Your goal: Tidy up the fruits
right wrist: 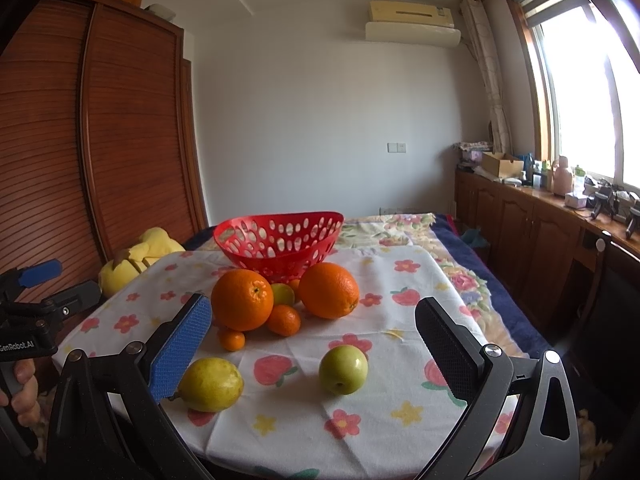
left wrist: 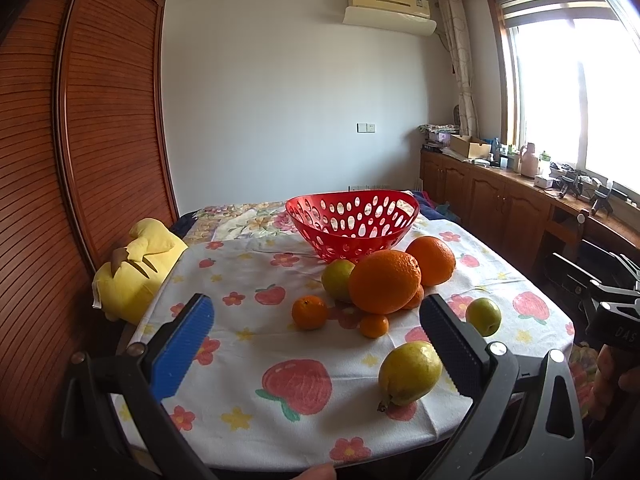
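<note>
Left wrist view looks over a surface (left wrist: 240,412) spread with a white cloth (left wrist: 256,344) printed with strawberries and flowers. At its far side stands a red perforated basket (left wrist: 352,226), with nothing visible inside. Just in front of it the fruits cluster: two large oranges (left wrist: 385,282), touching, a green fruit (left wrist: 337,279) beside them, and small mandarins (left wrist: 309,312) nearer the camera. A yellow-green pear (left wrist: 410,372) and a small green apple (left wrist: 483,316) lie apart, closer in. The left tongs (left wrist: 316,344) are spread wide with nothing between them. In the right wrist view the right tongs (right wrist: 312,340) are likewise wide apart and hold nothing. A yellow plush toy (left wrist: 136,268) sits at the surface's left edge, against a slatted wooden wardrobe (left wrist: 100,120). An air conditioner (left wrist: 388,8) hangs on the white wall; wooden cabinets (left wrist: 500,200) crowded with clutter run under a bright window (left wrist: 572,92).
</note>
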The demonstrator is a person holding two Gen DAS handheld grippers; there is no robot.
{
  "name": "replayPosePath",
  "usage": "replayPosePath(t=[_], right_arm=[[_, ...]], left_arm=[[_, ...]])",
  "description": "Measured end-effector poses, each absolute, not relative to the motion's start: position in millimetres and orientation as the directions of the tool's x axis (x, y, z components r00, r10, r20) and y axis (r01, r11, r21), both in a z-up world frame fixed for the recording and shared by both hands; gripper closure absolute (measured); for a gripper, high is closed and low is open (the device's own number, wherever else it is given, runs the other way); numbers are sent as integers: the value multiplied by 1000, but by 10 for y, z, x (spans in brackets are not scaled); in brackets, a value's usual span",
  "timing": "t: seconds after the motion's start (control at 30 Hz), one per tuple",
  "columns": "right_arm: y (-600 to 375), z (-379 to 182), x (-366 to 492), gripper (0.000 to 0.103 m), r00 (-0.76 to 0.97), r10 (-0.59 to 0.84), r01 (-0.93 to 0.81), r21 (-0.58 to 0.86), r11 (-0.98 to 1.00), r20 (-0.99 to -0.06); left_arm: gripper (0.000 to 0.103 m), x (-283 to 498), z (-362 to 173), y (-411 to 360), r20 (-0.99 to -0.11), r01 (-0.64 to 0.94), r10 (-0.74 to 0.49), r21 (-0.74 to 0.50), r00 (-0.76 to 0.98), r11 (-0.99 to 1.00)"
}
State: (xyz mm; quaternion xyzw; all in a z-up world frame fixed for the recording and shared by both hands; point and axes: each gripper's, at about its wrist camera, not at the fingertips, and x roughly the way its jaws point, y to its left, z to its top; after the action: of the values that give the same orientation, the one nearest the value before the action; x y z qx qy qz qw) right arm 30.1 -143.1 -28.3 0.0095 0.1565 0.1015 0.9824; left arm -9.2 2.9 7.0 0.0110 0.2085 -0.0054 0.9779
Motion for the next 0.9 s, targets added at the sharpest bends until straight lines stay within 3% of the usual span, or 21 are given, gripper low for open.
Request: replayPosePath(t=[0.9], right_arm=[[-1441,-439,332,0,915,212,-206,53,977,-344]], left_arm=[[0,-21,-114,-13,-453,32,-24,9,891,999]])
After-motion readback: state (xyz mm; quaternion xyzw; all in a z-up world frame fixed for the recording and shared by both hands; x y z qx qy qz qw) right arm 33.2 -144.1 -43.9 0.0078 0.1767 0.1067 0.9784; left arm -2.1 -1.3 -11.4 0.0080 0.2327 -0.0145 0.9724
